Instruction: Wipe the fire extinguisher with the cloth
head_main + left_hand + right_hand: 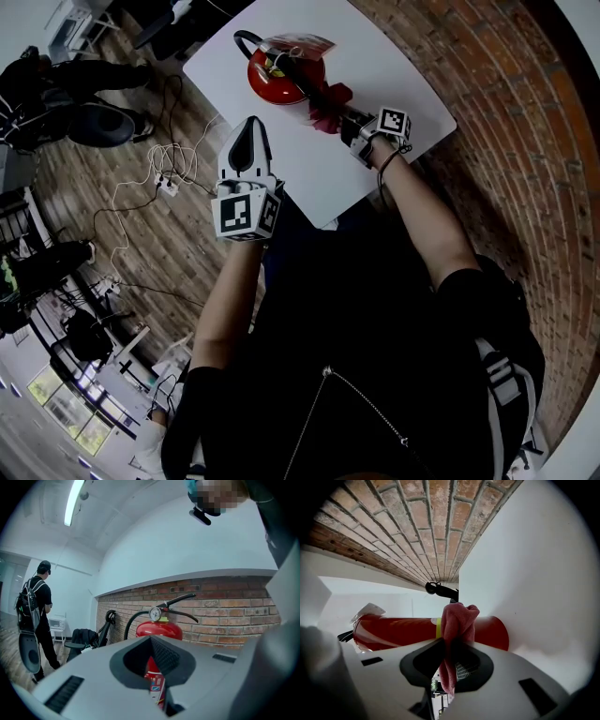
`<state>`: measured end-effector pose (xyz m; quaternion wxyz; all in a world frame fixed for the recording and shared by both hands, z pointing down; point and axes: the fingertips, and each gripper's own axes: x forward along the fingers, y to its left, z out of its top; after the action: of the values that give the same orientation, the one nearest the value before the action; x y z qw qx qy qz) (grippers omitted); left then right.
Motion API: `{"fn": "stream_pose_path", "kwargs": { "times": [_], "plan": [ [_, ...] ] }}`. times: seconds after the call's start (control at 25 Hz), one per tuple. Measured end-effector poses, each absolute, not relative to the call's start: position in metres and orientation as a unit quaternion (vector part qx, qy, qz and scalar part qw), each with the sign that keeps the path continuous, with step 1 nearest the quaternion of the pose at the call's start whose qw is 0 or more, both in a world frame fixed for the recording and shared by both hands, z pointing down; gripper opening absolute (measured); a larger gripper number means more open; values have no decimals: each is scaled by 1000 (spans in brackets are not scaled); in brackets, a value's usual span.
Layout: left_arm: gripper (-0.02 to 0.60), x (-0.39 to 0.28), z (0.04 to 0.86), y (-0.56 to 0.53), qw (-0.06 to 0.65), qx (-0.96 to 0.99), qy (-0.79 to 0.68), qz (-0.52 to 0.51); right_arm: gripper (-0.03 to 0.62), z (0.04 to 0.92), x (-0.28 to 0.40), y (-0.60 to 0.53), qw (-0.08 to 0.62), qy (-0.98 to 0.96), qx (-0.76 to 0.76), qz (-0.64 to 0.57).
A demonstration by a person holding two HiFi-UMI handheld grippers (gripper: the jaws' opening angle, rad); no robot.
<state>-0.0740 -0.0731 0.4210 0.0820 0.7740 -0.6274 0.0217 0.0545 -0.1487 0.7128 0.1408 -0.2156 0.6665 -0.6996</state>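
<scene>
Right gripper view — right gripper (449,643) jaws tight on nubby pink cloth (459,618) by glossy fire extinguisher (393,632); left gripper (151,639) jaws together.

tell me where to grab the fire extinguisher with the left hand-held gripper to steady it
Probably the black handle on top of the fire extinguisher, coming down from above: it stands upright, the round red body looks too wide for the jaws, and the cloth is at its side.

Pale grey moulded-plastic left gripper (251,127) tapering to a point, matching right gripper (349,117), dark ribbed pads (165,657) inside the jaws, black-and-white square-marker cube (246,214) on each, black short-sleeved top (375,328), thin dark cord (386,161) round the right wrist
</scene>
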Motion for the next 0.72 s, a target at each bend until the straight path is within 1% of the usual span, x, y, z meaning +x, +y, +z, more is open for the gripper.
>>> {"fn": "stream_pose_path", "kwargs": {
  "times": [0.72],
  "plan": [
    [8, -64, 415, -77, 82, 779, -622, 11, 69, 654, 53, -146, 171, 678, -188, -690]
  ]
}}
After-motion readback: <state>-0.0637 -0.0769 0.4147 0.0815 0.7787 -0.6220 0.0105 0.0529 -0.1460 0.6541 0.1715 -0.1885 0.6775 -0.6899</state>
